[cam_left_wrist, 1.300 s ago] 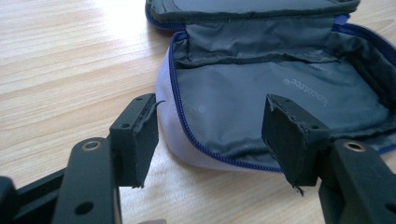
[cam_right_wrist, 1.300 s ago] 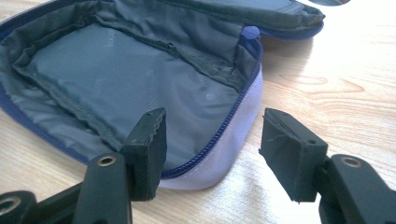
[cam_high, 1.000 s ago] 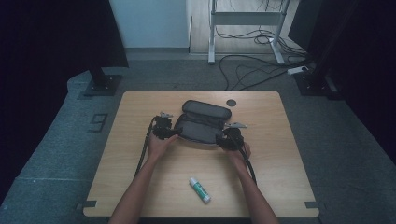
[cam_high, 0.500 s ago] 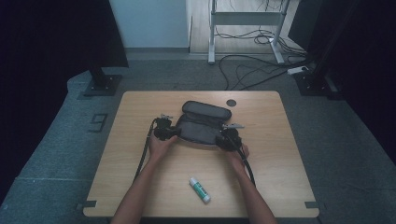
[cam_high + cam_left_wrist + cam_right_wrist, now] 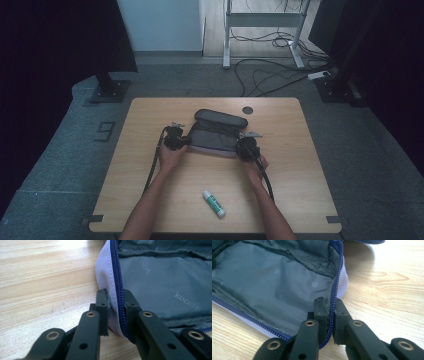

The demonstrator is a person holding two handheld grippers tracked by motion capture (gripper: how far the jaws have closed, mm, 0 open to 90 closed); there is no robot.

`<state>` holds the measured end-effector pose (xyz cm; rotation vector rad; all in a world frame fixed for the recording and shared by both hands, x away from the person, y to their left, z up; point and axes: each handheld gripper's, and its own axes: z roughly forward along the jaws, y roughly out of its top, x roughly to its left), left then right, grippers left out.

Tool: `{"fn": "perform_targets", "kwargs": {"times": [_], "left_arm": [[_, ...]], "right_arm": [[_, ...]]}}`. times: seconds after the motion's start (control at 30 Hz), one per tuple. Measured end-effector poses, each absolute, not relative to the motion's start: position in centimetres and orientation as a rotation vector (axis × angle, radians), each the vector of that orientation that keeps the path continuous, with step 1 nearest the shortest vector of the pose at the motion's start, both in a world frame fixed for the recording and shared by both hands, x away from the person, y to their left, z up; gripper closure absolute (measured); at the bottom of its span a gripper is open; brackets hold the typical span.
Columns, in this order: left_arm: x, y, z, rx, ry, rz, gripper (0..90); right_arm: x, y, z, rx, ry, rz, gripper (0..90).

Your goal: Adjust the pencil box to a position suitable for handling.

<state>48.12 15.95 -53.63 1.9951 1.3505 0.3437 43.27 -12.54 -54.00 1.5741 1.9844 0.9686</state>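
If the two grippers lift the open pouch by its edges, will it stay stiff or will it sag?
The pouch will probably sag: its thin lining already shows wrinkles. The left gripper and the right gripper each pinch only the zipper rim, so the middle likely droops. It looks empty, so probably light.

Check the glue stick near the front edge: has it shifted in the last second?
No. The glue stick lies at the same spot and angle relative to the table's front edge; both tongs are at the pouch.
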Motion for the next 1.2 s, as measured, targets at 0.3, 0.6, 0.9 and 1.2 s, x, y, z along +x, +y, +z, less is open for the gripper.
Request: {"fn": "perform_targets", "kwargs": {"times": [0.3, 0.6, 0.9, 1.2], "left_arm": [[47.7, 16.1, -53.0, 2.0, 1.338, 0.338, 81.8], [45.8, 16.4, -49.7, 1.954, 1.27, 0.398, 81.6], [45.0, 16.7, -48.4, 1.933, 1.245, 0.405, 81.7], [43.8, 17.0, -47.2, 1.926, 1.22, 0.424, 81.7]], "right_arm": [[42.9, -12.7, -53.3, 1.554, 1.965, 1.007, 85.8], [41.4, -13.0, -50.8, 1.496, 1.924, 1.077, 86.0], [40.4, -13.0, -48.9, 1.45, 1.898, 1.11, 86.1], [39.5, -12.9, -47.6, 1.407, 1.886, 1.128, 86.2]]}}
